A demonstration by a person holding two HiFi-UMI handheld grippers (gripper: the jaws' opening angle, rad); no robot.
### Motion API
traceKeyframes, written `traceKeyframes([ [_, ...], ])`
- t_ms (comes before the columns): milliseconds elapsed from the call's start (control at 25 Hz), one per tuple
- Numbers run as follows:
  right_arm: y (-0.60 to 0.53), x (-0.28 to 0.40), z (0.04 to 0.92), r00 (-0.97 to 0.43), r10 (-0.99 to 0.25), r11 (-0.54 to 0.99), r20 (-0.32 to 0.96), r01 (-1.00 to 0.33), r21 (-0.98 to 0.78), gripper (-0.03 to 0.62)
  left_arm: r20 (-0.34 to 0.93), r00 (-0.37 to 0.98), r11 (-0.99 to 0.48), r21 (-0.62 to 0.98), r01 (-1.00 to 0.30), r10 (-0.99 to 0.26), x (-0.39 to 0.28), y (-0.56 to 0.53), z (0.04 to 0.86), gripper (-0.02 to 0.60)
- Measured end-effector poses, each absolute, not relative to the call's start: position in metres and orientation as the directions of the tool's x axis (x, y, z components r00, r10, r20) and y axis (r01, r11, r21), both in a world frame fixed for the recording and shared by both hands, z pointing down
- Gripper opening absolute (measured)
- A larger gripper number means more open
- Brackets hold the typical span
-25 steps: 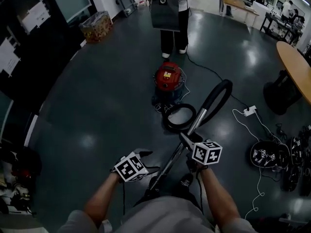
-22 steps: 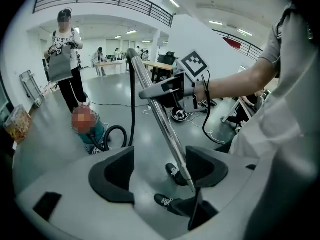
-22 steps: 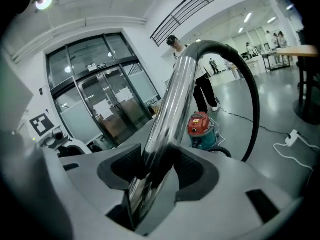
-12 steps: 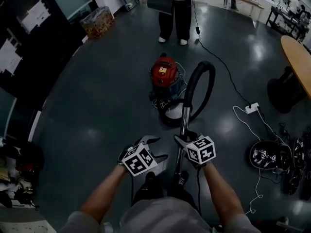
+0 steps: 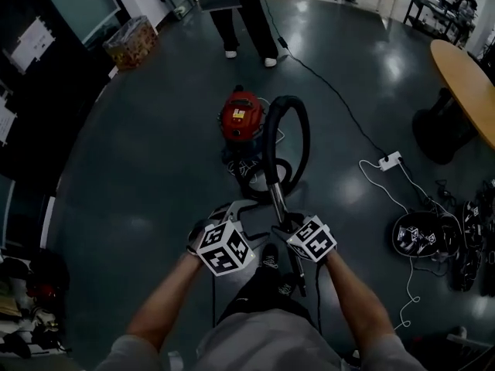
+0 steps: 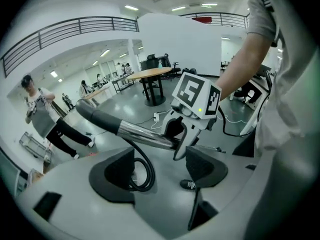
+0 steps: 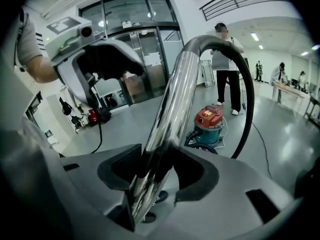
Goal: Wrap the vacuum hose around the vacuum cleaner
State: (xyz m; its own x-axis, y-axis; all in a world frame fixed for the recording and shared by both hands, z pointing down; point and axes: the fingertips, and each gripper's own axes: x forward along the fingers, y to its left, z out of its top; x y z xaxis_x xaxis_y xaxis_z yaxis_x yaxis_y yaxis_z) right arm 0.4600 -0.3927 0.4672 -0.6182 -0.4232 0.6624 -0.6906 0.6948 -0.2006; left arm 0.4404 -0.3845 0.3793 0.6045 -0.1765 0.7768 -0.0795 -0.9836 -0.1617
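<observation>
- The hose [image 5: 284, 99] should go around the vacuum [image 5: 238, 117] in low, even turns. I judge it best to bring the tube [image 7: 172, 109] nearer to the body first, so that the tall arch does not kink.
- The right gripper [image 7: 161, 170] has its jaws closed on the chrome tube. This tube looks smooth, so a firm grip is needed.
- The left gripper [image 6: 160, 167] has its jaws apart, with nothing between them. It could guide the free loop.
- The hose is black. It rises in an arch just beside the red vacuum, and one loop lies on the floor [image 5: 155, 168] at the base.
- The vacuum stands on the floor, ahead of both grippers.
</observation>
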Motion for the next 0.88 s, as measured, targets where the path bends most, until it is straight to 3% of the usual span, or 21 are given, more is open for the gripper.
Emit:
traceKeyframes([
  [280,-0.4,0.474,0.478,-0.554,-0.287,0.768,0.782,-0.621,-0.158,0.206,0.768,0.633,-0.961,-0.236,0.145,-0.093,0.479,-0.426,0.364,0.325],
  [520,-0.405,0.485,0.491,-0.479,-0.216,0.843,0.851,-0.531,-0.085,0.202,0.845,0.532,-0.903,-0.188,0.385,0.051,0.499,-0.434,0.392,0.325],
  [880,-0.415,0.529,0.51,-0.364,-0.124,0.914,0.923,-0.404,-0.037,0.201,0.888,0.42,-0.899,-0.017,0.437,0.187,0.511,-0.437,0.441,0.325],
])
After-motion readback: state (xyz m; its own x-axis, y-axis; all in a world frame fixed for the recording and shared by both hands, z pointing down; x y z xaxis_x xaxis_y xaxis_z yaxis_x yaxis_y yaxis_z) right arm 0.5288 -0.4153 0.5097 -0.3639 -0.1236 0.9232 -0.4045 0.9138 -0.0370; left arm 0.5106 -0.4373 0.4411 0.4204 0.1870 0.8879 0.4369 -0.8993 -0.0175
